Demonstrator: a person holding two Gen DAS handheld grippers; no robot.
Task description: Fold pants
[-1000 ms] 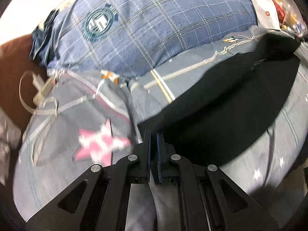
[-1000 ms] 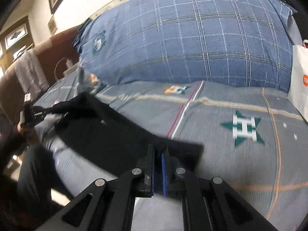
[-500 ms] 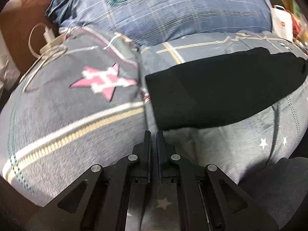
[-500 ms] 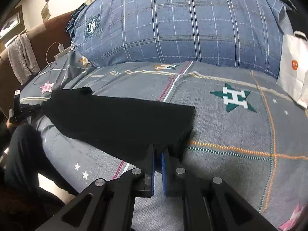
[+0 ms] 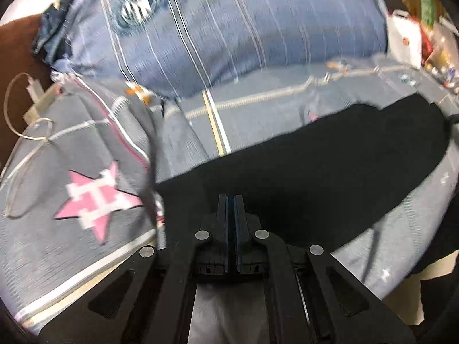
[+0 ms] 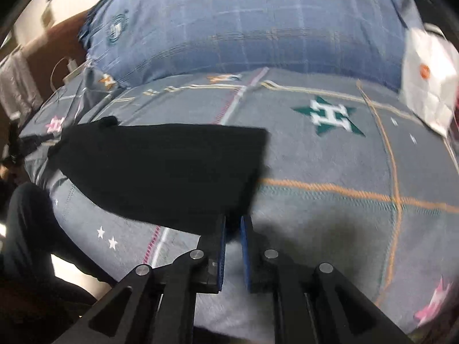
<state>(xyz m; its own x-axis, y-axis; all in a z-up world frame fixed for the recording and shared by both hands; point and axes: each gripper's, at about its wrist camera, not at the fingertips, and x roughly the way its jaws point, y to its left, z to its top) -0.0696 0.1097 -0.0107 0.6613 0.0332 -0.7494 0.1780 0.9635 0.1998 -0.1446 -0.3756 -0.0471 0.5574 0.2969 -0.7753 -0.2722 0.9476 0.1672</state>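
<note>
The black pants (image 6: 160, 169) lie flat in a long folded strip on the grey patterned bed cover (image 6: 330, 157). In the left wrist view the pants (image 5: 315, 177) stretch from the gripper away to the right. My left gripper (image 5: 230, 200) has its jaws pressed together over the pants' near left end; no cloth shows between them. My right gripper (image 6: 233, 220) sits at the pants' near right corner, its jaws a small gap apart with nothing between them.
A big blue checked pillow (image 6: 258, 25) lies at the head of the bed. A white paper bag (image 6: 427, 80) stands at the right. A white charger cable (image 5: 25, 132) lies at the left edge by the brown headboard (image 5: 17, 46). A person's dark leg (image 6: 25, 229) is at the near left.
The left gripper moved forward onto the pants' left end. The right gripper's jaws have parted slightly at the right corner. Both views are blurred by motion.
</note>
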